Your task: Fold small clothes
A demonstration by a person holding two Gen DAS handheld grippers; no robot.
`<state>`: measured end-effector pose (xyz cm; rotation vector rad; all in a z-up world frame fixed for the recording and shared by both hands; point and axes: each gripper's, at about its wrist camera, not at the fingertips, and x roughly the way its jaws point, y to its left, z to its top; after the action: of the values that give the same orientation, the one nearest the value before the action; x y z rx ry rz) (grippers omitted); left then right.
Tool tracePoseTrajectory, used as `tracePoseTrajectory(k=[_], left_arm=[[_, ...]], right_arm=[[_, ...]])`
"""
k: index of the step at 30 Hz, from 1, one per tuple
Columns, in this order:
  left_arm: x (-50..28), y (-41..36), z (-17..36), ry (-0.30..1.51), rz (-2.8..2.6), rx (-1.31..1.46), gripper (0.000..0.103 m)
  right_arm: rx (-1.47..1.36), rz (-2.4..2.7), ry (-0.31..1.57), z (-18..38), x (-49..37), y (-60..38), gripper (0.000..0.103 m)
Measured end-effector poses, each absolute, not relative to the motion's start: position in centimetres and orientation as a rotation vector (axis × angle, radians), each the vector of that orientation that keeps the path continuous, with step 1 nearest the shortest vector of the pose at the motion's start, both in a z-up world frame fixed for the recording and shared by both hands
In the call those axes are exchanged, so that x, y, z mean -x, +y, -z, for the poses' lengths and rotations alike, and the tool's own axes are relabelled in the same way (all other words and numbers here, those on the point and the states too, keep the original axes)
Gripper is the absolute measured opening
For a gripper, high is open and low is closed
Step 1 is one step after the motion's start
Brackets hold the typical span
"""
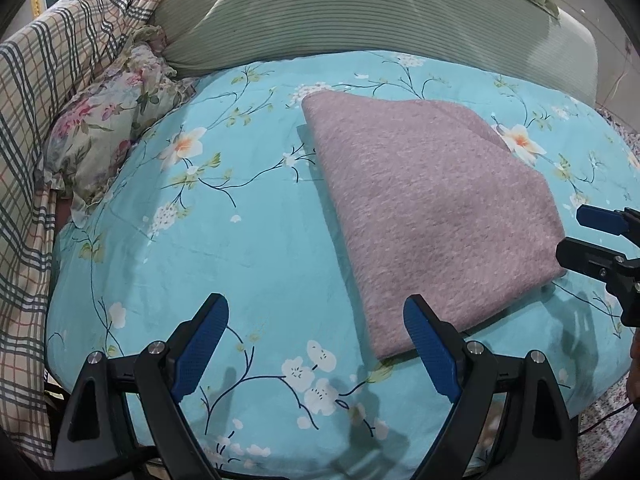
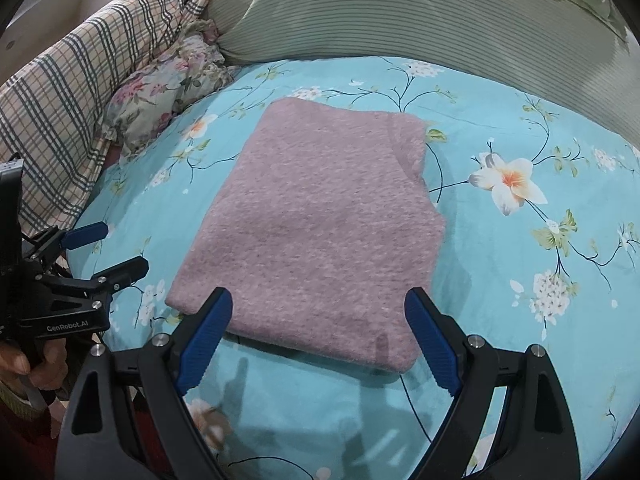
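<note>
garment: a folded pink fuzzy garment lies flat on the bed, filling the centre of the right wrist view and the centre-right of the left wrist view; its edges look squared, with one corner layer showing at the upper right.
bed: a turquoise sheet with white and orange flowers covers the bed and spreads across the middle and lower part of both views.
left gripper: seen at the bottom of its own view, black arms and blue pads spread wide apart with nothing between them, only sheet below; its right pad sits in front of the garment's lower corner, and whether it touches i cannot tell. the same gripper shows at the left edge of the right wrist view, jaws parted, just beside the garment's left edge.
right gripper: at the bottom of its own view, jaws wide, empty, framing the near edge of the garment without pinching it; it also pokes in at the right edge of the left wrist view, just beside the garment's right side.
hand: part of a person's hand holds the left gripper's handle at the lower left of the right wrist view.
bedding: a plaid quilt is heaped at the upper left, a floral pillow lies beside it, and a ribbed pale green blanket runs along the top of the frame.
</note>
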<state>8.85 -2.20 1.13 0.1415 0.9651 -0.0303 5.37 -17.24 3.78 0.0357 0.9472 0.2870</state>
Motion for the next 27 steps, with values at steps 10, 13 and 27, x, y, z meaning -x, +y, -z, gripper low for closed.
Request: tracePoseTrajectory(k=[10,13,27], left_arm=[[-9.17,-2.62,-1.19,0.967,0.036,-0.137,0.09],[-9.1,-2.7,-1.26,0.965,0.037,-0.132,0.09],[-8.65,-2.97,-1.54,0.958,0.038,-0.119,0.09]], right_arm=[[-0.039,-0.296,0.963,-3.29,-5.86,-17.8,0.088],[-0.036,-0.294,0.966,-3.18,-5.81,-17.66,0.088],[-0.03,-0.293,0.975,-2.85,-5.79,-18.03,0.088]])
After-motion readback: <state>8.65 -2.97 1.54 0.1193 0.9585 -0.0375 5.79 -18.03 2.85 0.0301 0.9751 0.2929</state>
